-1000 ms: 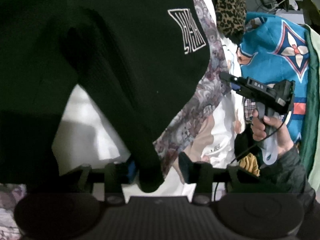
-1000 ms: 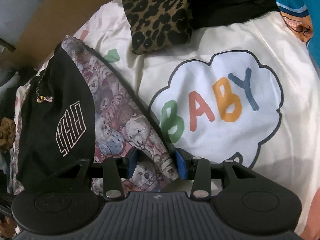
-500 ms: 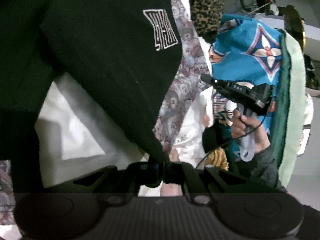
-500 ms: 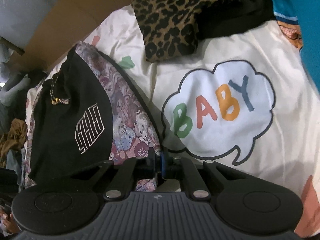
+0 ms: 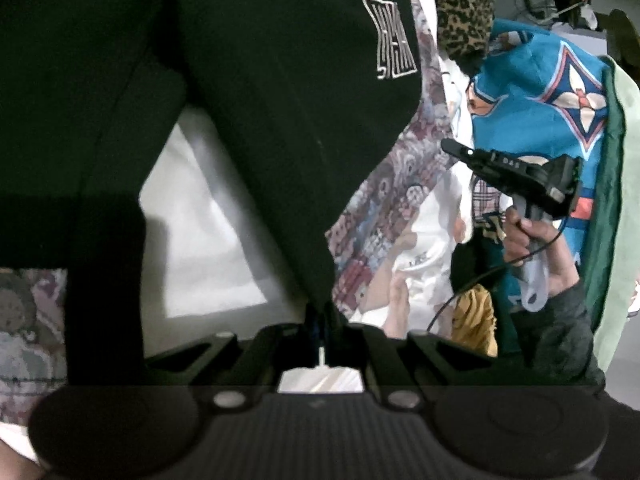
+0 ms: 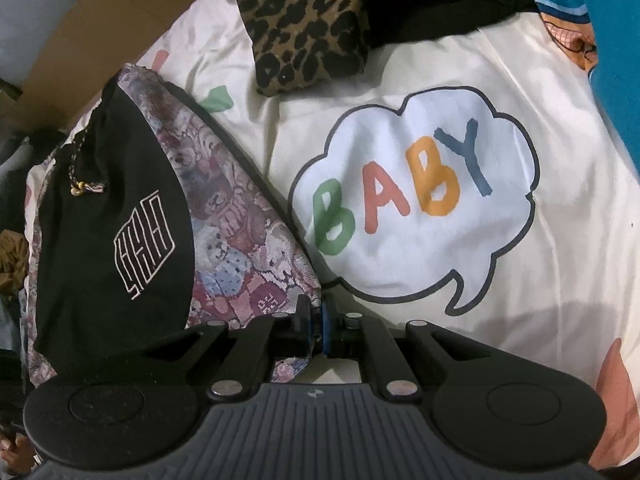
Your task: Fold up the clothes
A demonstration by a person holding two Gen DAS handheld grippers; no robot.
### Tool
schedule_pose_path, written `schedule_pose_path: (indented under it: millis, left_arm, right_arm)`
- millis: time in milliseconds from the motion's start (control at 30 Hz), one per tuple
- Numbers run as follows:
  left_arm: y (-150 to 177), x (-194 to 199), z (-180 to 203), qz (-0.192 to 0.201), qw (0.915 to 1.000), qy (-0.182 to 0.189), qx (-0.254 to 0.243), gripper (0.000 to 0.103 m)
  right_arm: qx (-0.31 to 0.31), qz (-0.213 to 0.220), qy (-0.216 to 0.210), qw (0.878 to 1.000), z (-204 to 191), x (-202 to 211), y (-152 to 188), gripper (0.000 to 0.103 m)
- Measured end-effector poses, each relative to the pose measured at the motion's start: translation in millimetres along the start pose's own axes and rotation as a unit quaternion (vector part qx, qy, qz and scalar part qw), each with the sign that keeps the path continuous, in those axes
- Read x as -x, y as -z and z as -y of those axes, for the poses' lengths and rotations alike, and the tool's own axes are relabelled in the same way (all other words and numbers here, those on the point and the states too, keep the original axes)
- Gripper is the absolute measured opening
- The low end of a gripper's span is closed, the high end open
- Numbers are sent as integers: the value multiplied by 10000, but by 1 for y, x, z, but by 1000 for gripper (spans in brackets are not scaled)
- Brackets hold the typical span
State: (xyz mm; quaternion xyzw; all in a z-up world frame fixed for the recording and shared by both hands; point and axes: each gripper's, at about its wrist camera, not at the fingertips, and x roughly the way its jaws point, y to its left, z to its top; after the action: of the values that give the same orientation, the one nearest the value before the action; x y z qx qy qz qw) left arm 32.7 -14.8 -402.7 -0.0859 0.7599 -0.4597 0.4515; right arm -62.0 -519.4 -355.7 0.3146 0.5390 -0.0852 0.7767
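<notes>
Both grippers, apart a sec ago, have clamped down. The black garment (image 5: 248, 112) lies on the teddy-print cloth (image 6: 240, 240), spread over the "BABY" sheet (image 6: 420, 216) on the bed. Left gripper (image 5: 320, 322) pinches the garment's lower corner; right gripper (image 6: 316, 330) nips the teddy-print edge, prob. to lift for a fold.
</notes>
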Motion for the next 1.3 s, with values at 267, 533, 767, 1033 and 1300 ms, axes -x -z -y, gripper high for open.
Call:
schedule_pose_path:
  millis: [267, 533, 767, 1033, 1300]
  left_arm:
    - [2, 0, 7, -26, 10000, 31, -46, 1]
    - [-4, -13, -10, -247, 9965, -796, 102, 2]
    - [-18, 9, 0, -575, 9871, -1433, -416, 35]
    - [-41, 58, 11, 51, 9864, -1571, -487, 38]
    - [-77, 96, 24, 749, 9799, -1776, -523, 38]
  right_arm:
    - [87, -35, -83, 9999, -4, 19, 3, 3]
    - [104, -172, 134, 9997, -4, -3, 7, 3]
    - [-177, -192, -50, 9996, 5, 5, 4, 9]
    - [-12, 135, -98, 9999, -10, 27, -2, 26]
    - [300, 526, -222, 9979, -41, 35, -19, 26]
